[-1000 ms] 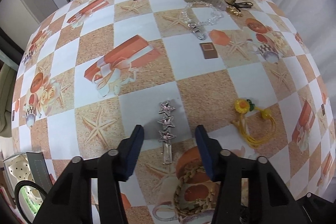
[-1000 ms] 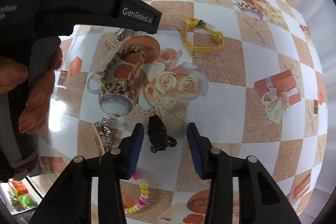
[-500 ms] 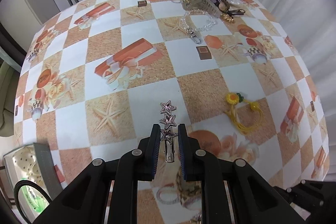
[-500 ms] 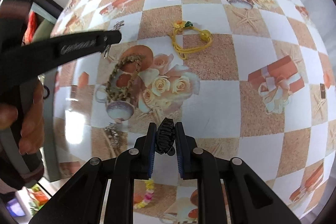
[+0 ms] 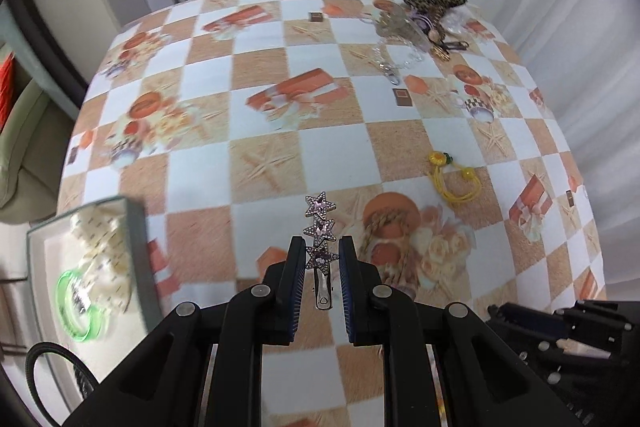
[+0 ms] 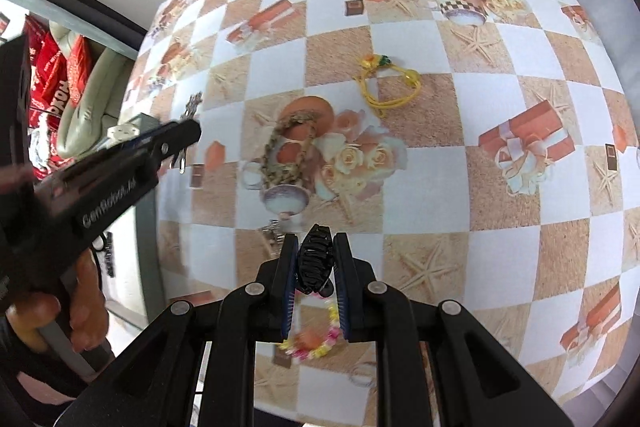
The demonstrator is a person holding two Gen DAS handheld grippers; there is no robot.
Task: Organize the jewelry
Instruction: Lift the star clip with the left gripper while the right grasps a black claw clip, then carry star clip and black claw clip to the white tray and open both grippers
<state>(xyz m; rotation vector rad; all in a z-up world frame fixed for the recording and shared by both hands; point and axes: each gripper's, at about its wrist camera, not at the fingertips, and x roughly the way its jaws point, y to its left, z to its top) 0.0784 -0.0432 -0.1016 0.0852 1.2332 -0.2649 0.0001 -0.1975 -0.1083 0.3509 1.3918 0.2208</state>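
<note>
My left gripper (image 5: 319, 251) is shut on a silver hair clip with three pink stars (image 5: 320, 223) and holds it above the table; it also shows at the left of the right wrist view (image 6: 192, 131). My right gripper (image 6: 316, 247) is shut on a black claw clip (image 6: 314, 261), lifted off the table. An open grey jewelry box (image 5: 138, 247) holding a green bangle (image 5: 78, 301) sits at the table's left edge.
A yellow cord hair tie (image 6: 390, 87), a braided rope bracelet (image 6: 286, 151), a pastel bead bracelet (image 6: 316, 341) and a small metal piece (image 6: 272, 231) lie on the checkered tablecloth (image 5: 328, 155). A pile of accessories (image 5: 420, 23) sits at the far right corner.
Both grippers closed on their clips and lifted them off the table. The left gripper swung left, bringing the jewelry box into view.
</note>
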